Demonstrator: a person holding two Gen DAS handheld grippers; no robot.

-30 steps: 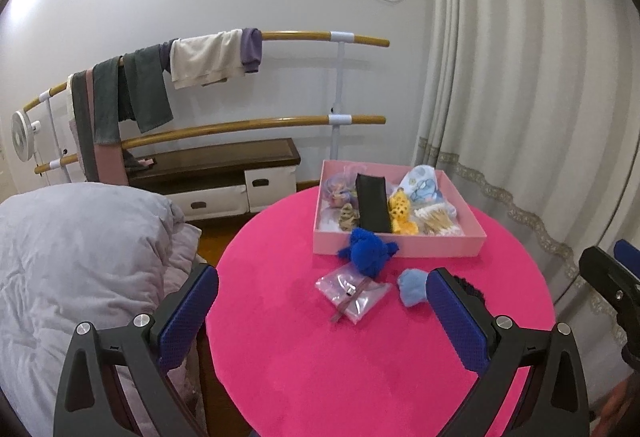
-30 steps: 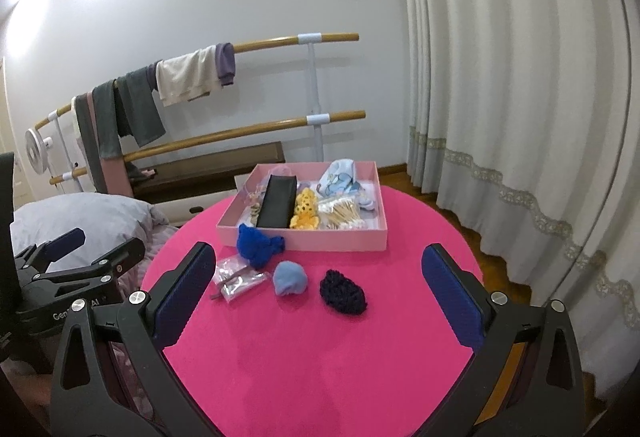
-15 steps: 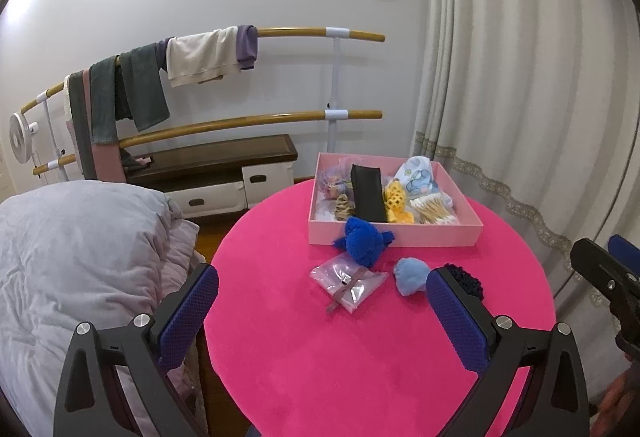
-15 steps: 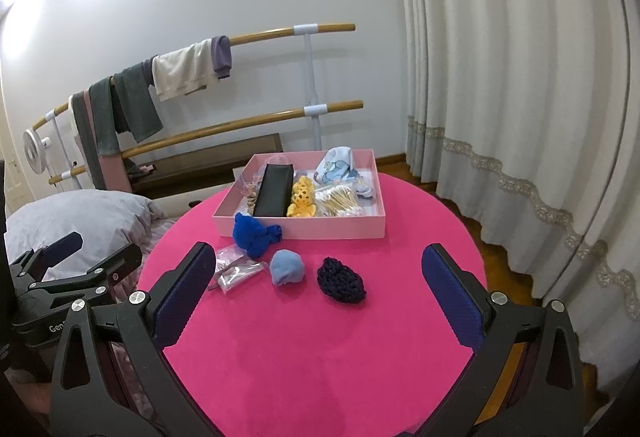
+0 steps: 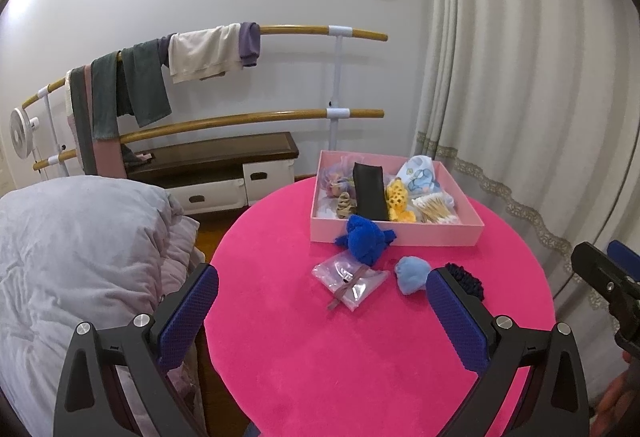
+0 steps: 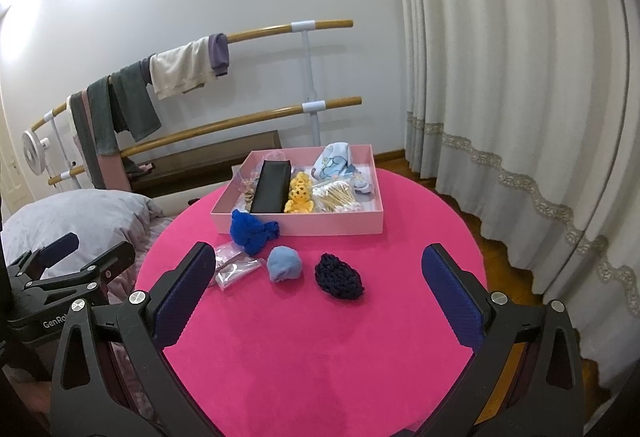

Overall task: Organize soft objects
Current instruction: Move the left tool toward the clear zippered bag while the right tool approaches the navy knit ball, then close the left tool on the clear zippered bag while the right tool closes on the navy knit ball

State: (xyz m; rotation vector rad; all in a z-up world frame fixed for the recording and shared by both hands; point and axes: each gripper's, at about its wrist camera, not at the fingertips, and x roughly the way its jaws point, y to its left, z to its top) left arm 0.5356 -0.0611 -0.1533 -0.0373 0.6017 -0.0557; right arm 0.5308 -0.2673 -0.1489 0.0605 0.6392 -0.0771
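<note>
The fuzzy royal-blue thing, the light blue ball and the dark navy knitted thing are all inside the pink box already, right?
Not quite. The right wrist view shows the royal-blue piece, light blue ball and navy knitted piece all on the pink tablecloth, in front of the pink box, not inside it.

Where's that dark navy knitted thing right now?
The dark navy knitted piece lies loose on the pink table, just right of the light blue ball, before the pink box.

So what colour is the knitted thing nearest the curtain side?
Dark navy knitted piece, clearest in the right wrist view.
</note>
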